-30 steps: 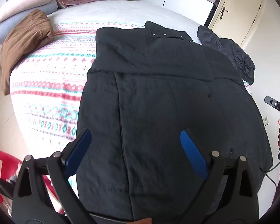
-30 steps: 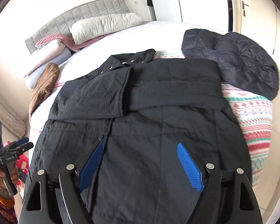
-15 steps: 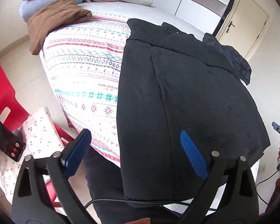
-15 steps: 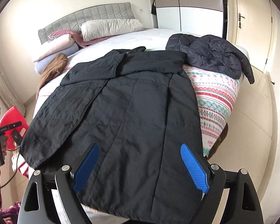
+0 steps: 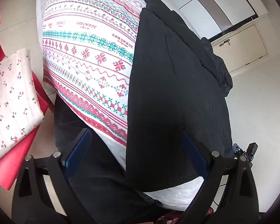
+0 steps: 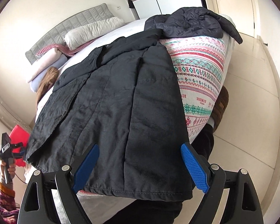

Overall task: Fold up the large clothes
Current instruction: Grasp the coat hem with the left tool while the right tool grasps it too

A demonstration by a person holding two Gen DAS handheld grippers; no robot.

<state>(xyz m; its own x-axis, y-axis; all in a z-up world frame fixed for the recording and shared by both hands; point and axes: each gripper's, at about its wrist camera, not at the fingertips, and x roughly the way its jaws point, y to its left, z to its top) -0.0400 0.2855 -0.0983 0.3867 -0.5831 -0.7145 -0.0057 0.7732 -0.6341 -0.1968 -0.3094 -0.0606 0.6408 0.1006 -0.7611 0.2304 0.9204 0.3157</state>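
With both pairs of tongs spread wide and holding nothing, the black coat (image 6: 121, 100) lies flat along the bed (image 6: 201, 74), its hem draped over the near edge. Right tongs (image 6: 140, 168) hover just off that hem, blue pads (image 6: 194, 169) either side of the lower right corner but not touching the cloth. Over in the left view, the left tongs (image 5: 136, 155) sit low at the coat's (image 5: 168, 93) left edge, one pad (image 5: 78, 149) over the person's dark trousers, the other in shadow against the fabric; contact there, I can't tell. Patterned bedspread (image 5: 87, 56) shows bare beside the coat. A second dark jacket (image 6: 192, 22) is heaped at the bed's far right corner, touching the coat's shoulder area. Pillows (image 6: 91, 31) are stacked by the headboard, and a cherry-print cloth (image 5: 9, 100) rests on a red chair (image 5: 18, 160).
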